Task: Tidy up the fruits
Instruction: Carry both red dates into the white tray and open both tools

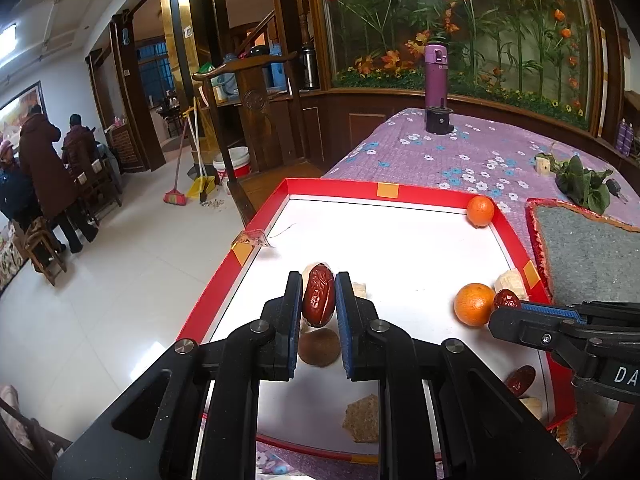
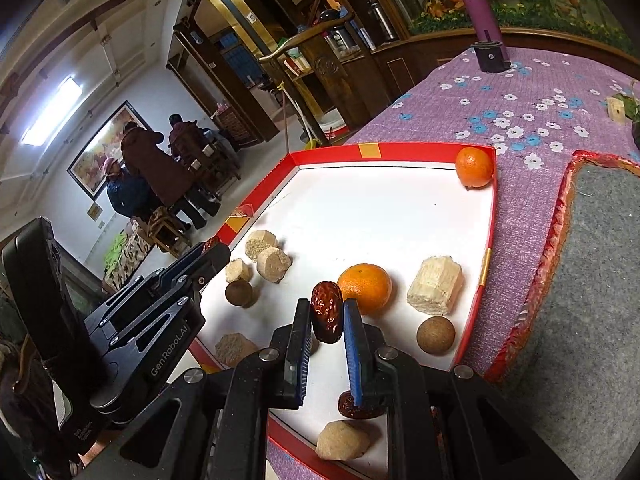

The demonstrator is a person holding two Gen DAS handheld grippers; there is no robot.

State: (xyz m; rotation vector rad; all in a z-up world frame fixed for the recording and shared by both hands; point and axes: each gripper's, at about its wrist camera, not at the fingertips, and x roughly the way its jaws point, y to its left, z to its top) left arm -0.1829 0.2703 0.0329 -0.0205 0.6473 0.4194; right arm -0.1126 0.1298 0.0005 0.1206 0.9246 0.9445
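Left claw first: I've got it clamped narrow on a red date, held clear above the white floor of the red tray, over by the tray's left wall. A brown round fruit sits right underneath, with pale snack blocks clustered just beside it. Moving right, the near orange sits mid-tray, and my right claw is pinched tight on a second date just in front of it, touching or nearly so, I can't tell which. Another date lies on the tray floor below that claw. Further right, a pale block and another brown round fruit hug the right wall; a second orange is parked in the far right corner.

As I judge it, both dates want setting down together in open white space. Lower gently, let go only at the floor, and keep the right claw from nudging that orange, which would roll.

Writing: "GenRobot.AI" on the left claw's body; "DA" shows on the right claw's, cut off.
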